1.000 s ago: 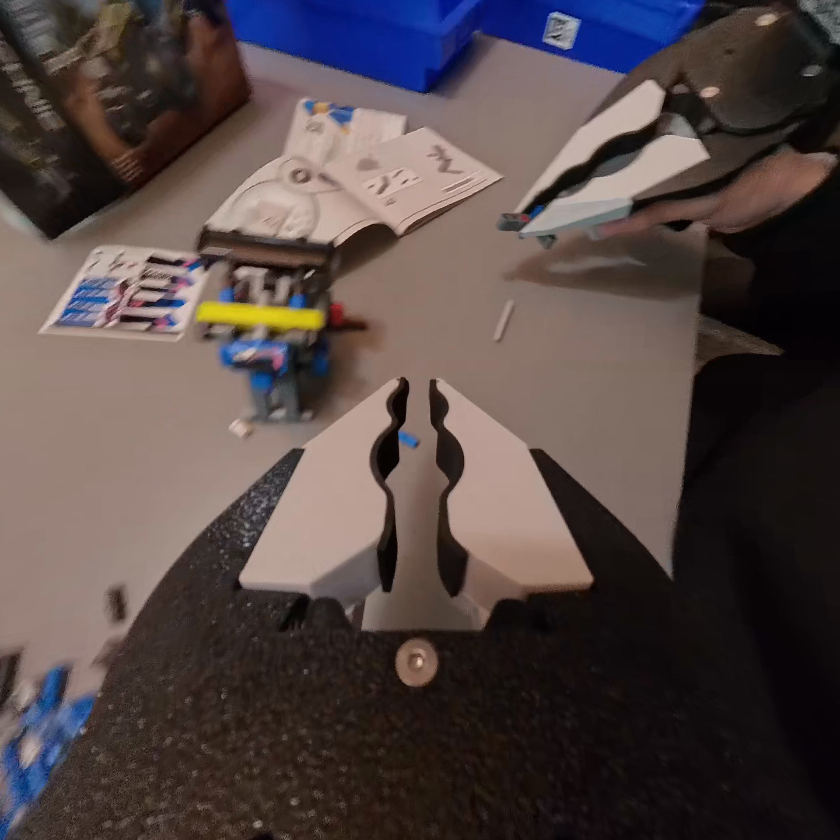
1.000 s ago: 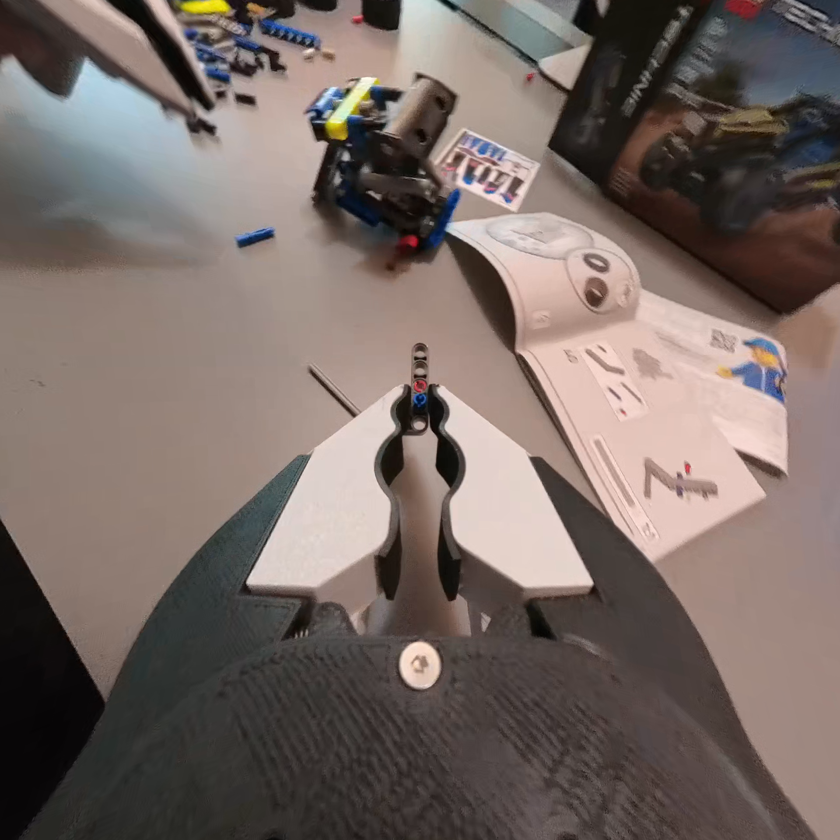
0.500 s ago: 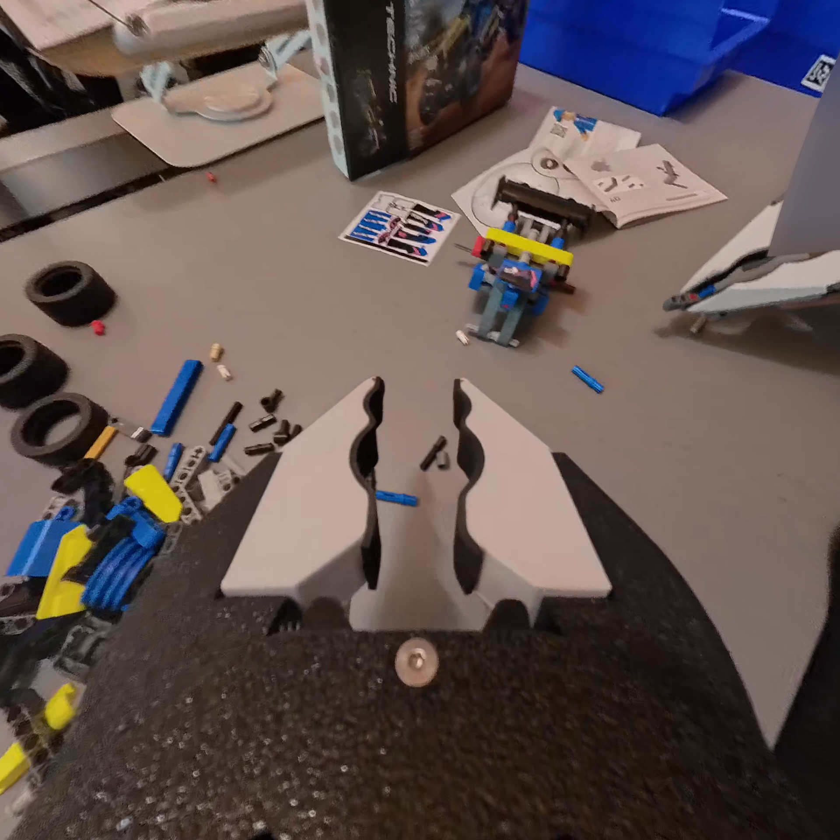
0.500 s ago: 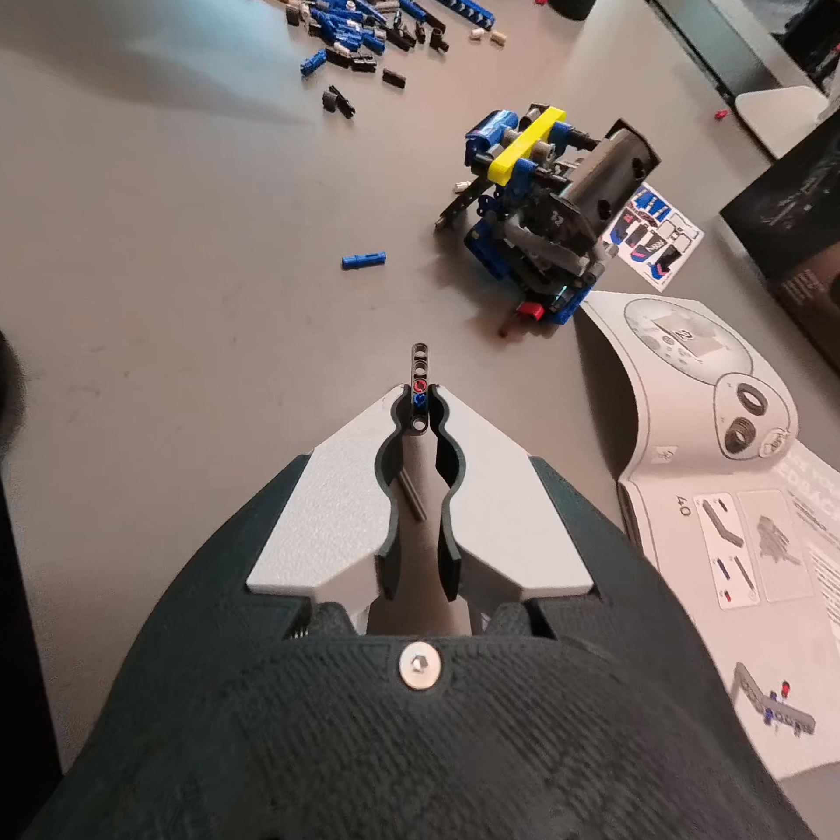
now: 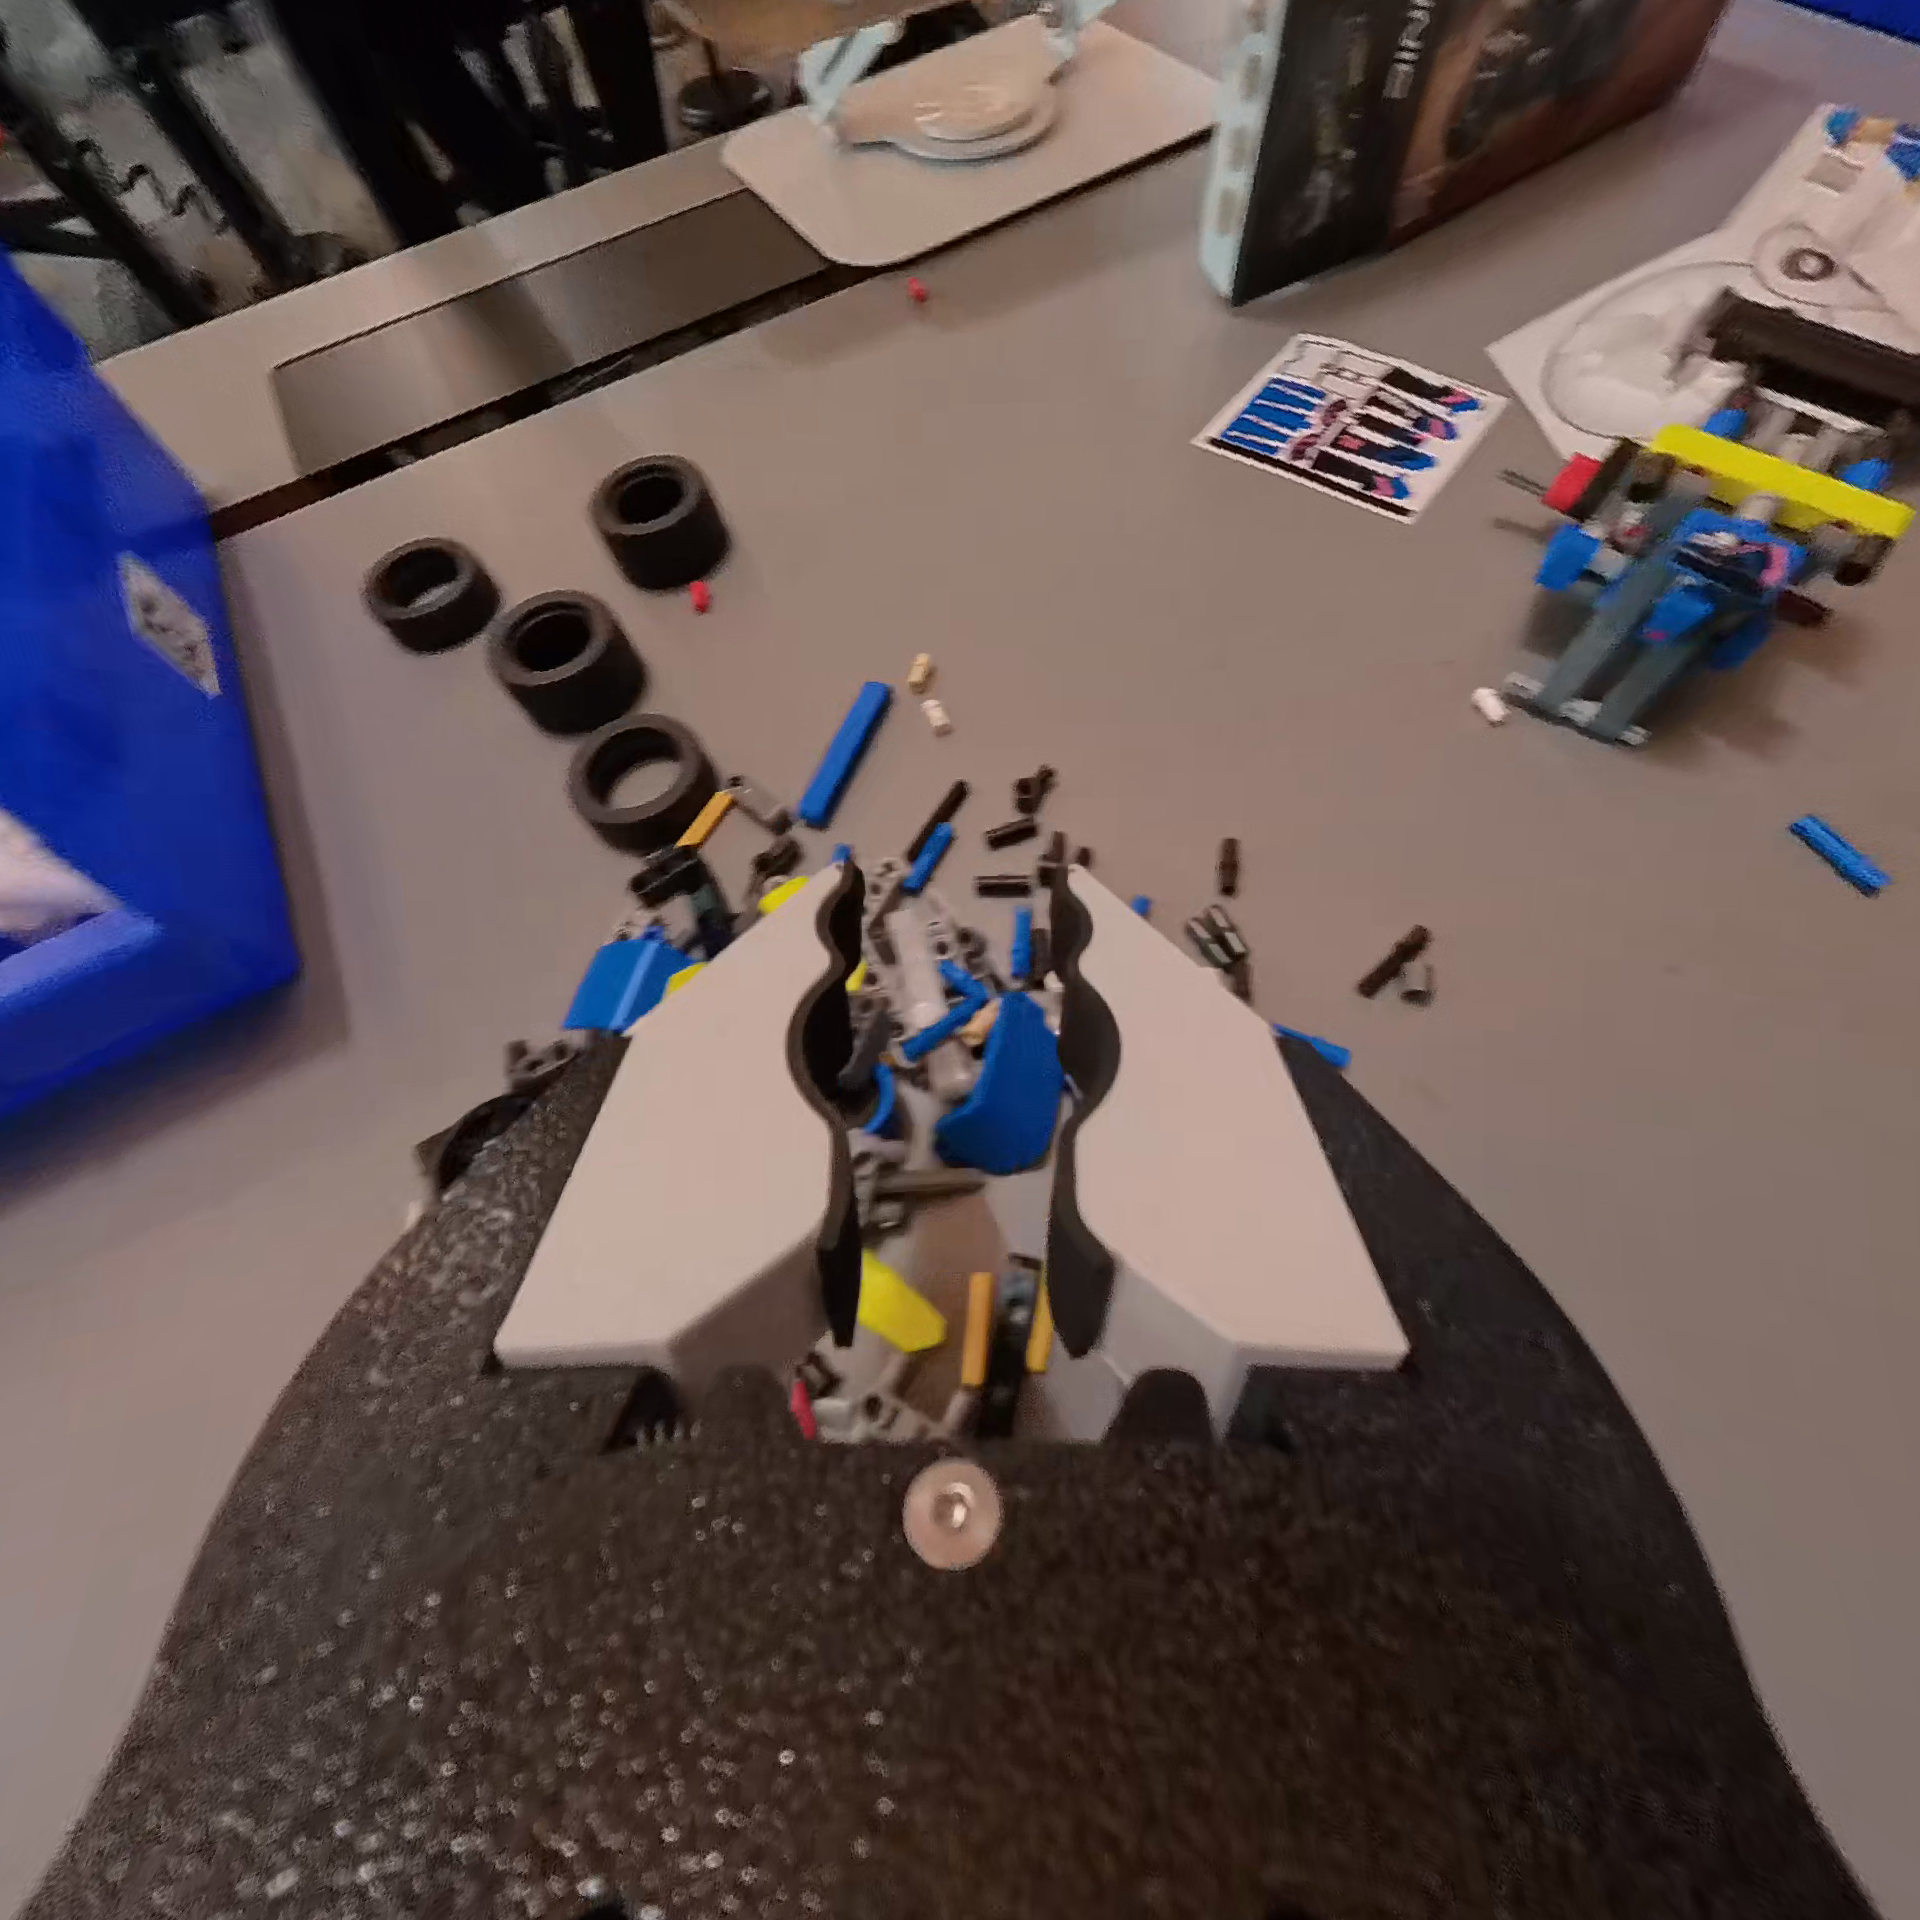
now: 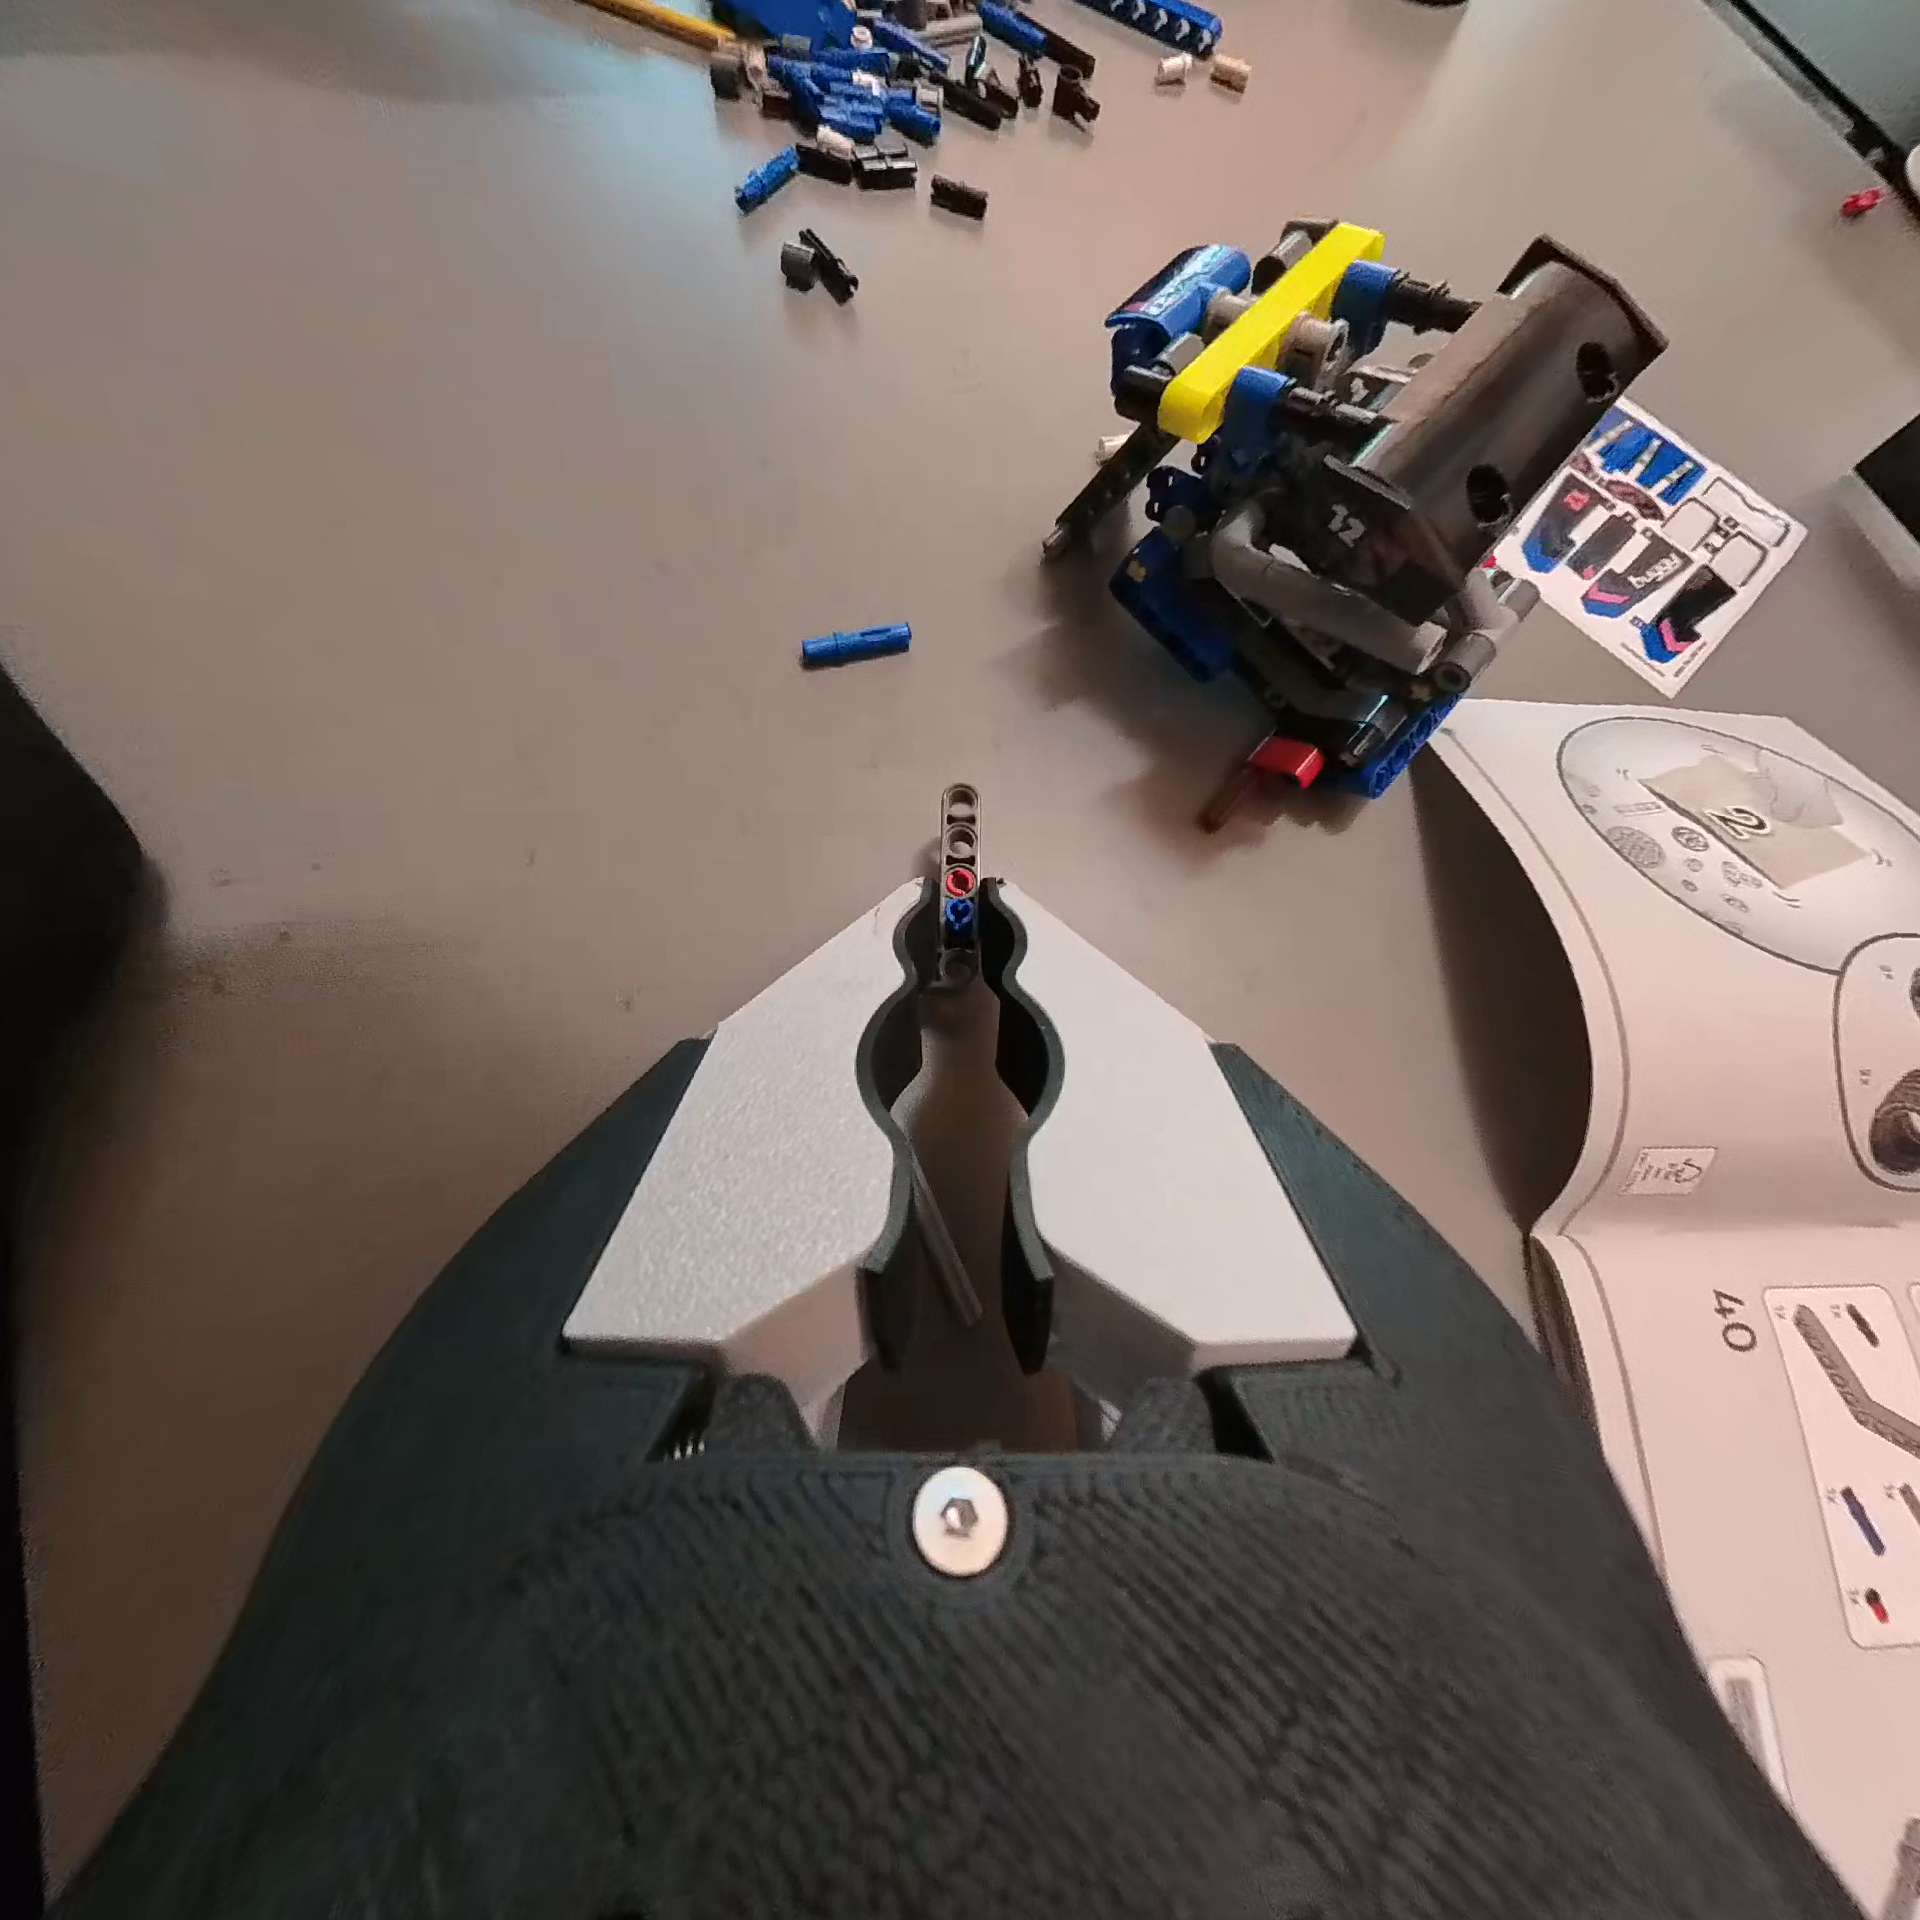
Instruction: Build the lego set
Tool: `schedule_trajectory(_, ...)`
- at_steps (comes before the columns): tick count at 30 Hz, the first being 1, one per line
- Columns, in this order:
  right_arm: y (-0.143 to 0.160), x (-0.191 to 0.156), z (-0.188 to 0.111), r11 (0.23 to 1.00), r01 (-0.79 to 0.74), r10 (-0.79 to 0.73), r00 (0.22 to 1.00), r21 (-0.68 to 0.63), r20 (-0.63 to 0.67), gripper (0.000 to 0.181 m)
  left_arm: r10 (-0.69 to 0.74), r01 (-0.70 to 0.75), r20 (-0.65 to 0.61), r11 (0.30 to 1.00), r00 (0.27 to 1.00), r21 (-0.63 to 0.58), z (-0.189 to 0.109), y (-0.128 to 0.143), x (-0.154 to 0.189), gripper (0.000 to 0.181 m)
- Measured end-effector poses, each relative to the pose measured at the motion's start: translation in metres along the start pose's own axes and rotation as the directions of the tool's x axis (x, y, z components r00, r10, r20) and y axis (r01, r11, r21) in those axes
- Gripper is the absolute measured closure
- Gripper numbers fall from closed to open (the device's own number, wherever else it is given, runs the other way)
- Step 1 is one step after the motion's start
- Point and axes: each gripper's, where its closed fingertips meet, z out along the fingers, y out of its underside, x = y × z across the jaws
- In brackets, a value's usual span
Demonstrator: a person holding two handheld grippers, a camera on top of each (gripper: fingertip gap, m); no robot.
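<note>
My left gripper (image 5: pixel 956 883) is open and empty, hovering over a pile of loose blue, black and yellow lego pieces (image 5: pixel 935 997). My right gripper (image 6: pixel 961 899) is shut on a thin black beam (image 6: pixel 960 831) with a red pin and a blue pin in its holes; the beam sticks out past the fingertips above the table. The part-built model (image 6: pixel 1340 488), blue and grey with a yellow bar and a dark block on top, stands ahead and to the right of it, and shows at the right in the left wrist view (image 5: pixel 1704 582).
Three black tyres (image 5: pixel 561 644) lie left of the pile. A blue bin (image 5: pixel 114 748) stands at far left. A sticker sheet (image 5: pixel 1351 421), the set's box (image 5: pixel 1434 114) and the open instruction booklet (image 6: pixel 1745 1091) lie near the model. A loose blue pin (image 6: pixel 855 644) lies on the table. The grippers' ends are close to 30 cm from one another.
My left gripper has swung left from near the model to over the parts pile and opened wider. My right gripper has kept the beam and moved closer to the model.
</note>
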Motion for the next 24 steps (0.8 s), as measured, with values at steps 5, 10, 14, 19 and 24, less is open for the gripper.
schedule_trajectory(5,-0.002,-0.001,0.003,1.000,0.023,-0.023,1.000,-0.001,0.006,0.175,-0.016,0.016,0.044,1.000,0.999,-0.005,-0.012,0.003,-0.030,0.158)
schedule_trajectory(10,-0.003,-0.002,0.004,1.000,0.019,-0.019,1.000,-0.002,0.012,0.175,-0.005,0.000,-0.092,0.998,0.996,-0.058,-0.010,0.015,-0.009,0.161)
schedule_trajectory(14,-0.003,-0.002,0.004,1.000,0.014,-0.014,1.000,-0.002,0.018,0.175,0.090,-0.118,-0.235,0.987,0.968,-0.111,0.000,0.023,0.031,0.167)
schedule_trajectory(19,-0.004,-0.002,0.006,1.000,0.019,-0.019,1.000,-0.003,0.024,0.175,0.205,-0.302,-0.471,0.943,0.858,-0.140,0.012,0.038,0.094,0.171)
schedule_trajectory(24,-0.006,-0.003,0.008,0.999,0.037,-0.037,0.999,-0.002,0.020,0.175,0.289,-0.417,-0.493,0.893,0.821,-0.171,0.022,0.049,0.107,0.169)
